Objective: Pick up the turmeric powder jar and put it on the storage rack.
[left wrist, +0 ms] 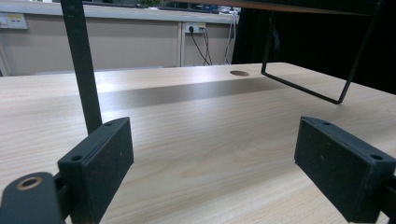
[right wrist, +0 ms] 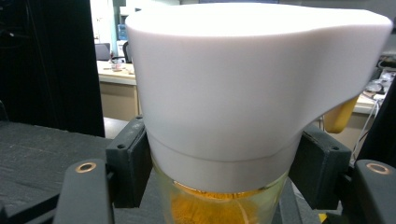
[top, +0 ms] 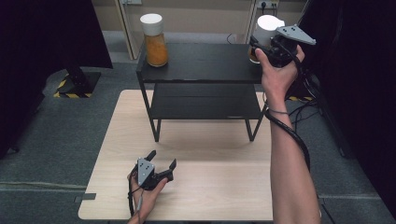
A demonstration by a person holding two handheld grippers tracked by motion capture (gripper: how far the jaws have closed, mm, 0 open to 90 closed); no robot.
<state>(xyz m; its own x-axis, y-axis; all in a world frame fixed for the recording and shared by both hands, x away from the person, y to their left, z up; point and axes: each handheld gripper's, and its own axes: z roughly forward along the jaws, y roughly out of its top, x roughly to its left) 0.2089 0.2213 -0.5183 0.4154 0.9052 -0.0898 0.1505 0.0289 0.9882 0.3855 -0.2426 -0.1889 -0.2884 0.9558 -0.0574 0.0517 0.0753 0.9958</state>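
Note:
A glass jar [top: 270, 22] with a white lid and orange contents stands at the right end of the black shelf's top board [top: 201, 61]. My right gripper [top: 256, 46] is shut on it. In the right gripper view the jar [right wrist: 247, 93] sits between the two pads [right wrist: 128, 163], which press on the neck just under the lid. A second, similar jar [top: 154, 42] stands at the left end of the top board. My left gripper [top: 162, 159] rests low on the wooden table [top: 210, 186], open, with nothing between its jaws [left wrist: 212, 163].
The black two-tier shelf stands on thin metal legs [left wrist: 81, 65] at the table's far half, with a bare lower board [top: 203, 100]. The tabletop has a small round hole [left wrist: 239, 73]. Dark curtains hang on both sides, and cables trail at the right [top: 303, 105].

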